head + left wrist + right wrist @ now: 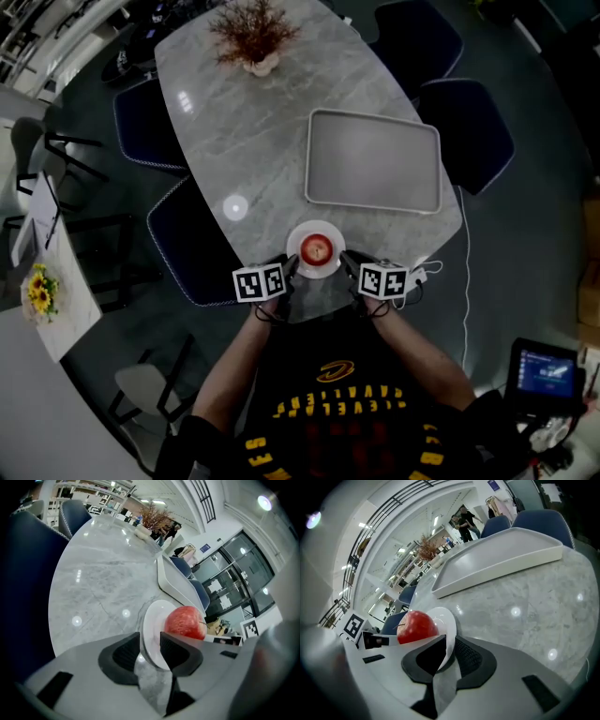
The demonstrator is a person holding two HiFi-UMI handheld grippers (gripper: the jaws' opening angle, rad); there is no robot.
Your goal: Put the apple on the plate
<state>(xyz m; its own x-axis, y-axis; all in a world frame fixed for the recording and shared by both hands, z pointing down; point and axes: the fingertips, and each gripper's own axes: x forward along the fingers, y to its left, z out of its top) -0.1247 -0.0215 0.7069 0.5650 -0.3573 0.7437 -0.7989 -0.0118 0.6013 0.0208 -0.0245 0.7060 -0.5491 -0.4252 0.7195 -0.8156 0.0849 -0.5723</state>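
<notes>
Two sets of tongs clamp the white plate (pixel 316 228): left tongs (pixel 150 649) pinch its left rim, right tongs (pixel 448 654) pinch its right rim. The red apple (pixel 317 249) sits mid-plate, at the desk's (pixel 253 141) near edge, close to the grey tray (pixel 373 161).

Plate (pixel 152 620) rim partly behind left tongs (pixel 149 642)

Apple (pixel 318 249): red, fine paler speckle. Plate (pixel 296 242): plain white. Table (pixel 244 141): grey marble, darker veins. Tray (pixel 373 159) by right edge: plain pale grey. 4 chairs (pixel 466 131): dark navy. Dried plant (pixel 253 33), far edge: reddish-brown, cream pot.
</notes>
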